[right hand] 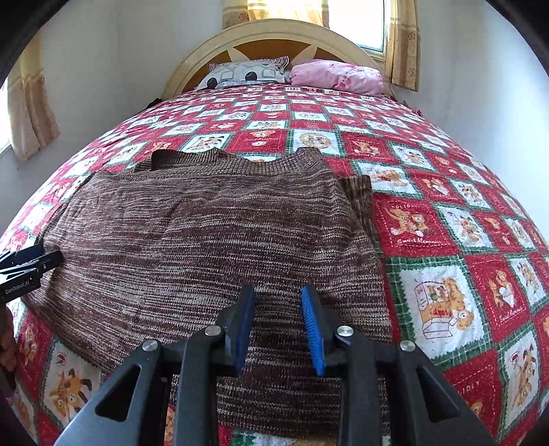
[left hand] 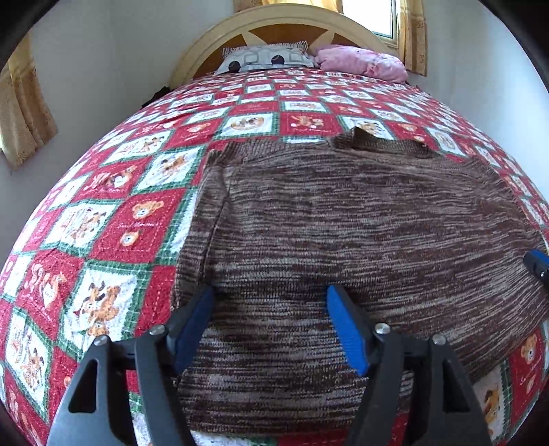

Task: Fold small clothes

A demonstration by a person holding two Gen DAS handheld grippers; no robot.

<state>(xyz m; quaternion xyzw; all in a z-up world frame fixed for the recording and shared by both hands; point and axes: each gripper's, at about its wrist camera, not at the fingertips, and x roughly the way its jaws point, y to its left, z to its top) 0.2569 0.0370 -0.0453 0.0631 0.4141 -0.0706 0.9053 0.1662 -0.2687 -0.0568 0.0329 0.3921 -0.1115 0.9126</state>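
A brown marled knit sweater (left hand: 343,219) lies spread flat on the bed, its neckline toward the headboard; it also shows in the right wrist view (right hand: 212,226). Both side parts look folded inward. My left gripper (left hand: 271,298) is open wide, its blue pads just above the sweater's near left part. My right gripper (right hand: 278,296) is open with a narrower gap, above the sweater's near right part. Neither holds anything. The right gripper's tip shows at the right edge of the left wrist view (left hand: 537,264), and the left gripper shows at the left edge of the right wrist view (right hand: 24,267).
The bed carries a red, white and green teddy-bear quilt (left hand: 113,219). A patterned pillow (left hand: 264,58) and a pink pillow (left hand: 360,61) lie by the arched headboard (left hand: 274,20). White walls stand on both sides, with curtained windows.
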